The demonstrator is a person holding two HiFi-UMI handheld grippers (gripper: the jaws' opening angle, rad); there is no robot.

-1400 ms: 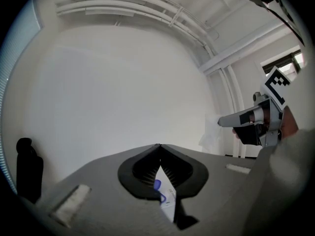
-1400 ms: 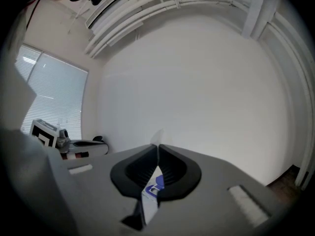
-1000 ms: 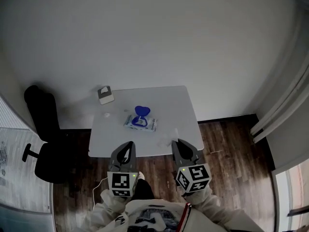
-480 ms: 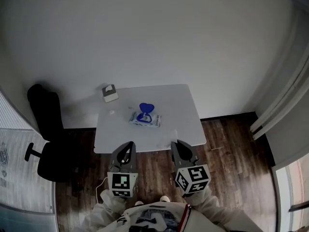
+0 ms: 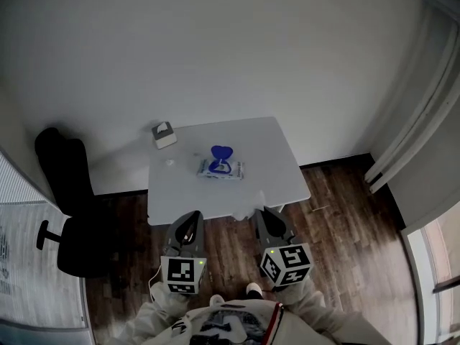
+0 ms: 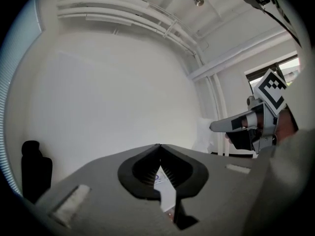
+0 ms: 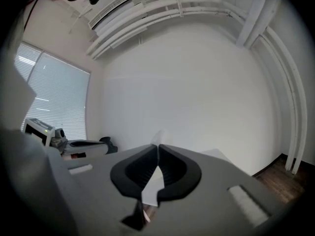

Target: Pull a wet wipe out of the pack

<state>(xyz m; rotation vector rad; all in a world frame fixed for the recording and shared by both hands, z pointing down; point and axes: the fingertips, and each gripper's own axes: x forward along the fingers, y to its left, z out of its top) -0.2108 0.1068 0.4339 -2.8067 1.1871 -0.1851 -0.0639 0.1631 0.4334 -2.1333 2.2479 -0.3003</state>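
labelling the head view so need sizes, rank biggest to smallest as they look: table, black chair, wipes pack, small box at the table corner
1. table
2. black chair
3. wipes pack, counting its raised blue lid
4. small box, only slightly smaller than the pack

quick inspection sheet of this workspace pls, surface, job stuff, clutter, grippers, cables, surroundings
surface: white table, mostly bare.
job's things: wet wipe pack near the table's middle, its blue lid standing open; too small to tell if a wipe sticks out.
clutter: small box at the far left corner of the table.
grippers: left gripper and right gripper both have jaws shut and empty, held over the floor short of the table's near edge.
cables: what looks like a thin pale cable on the floor by the left gripper.
surroundings: black office chair left of the table, dark wood floor, plain white wall.
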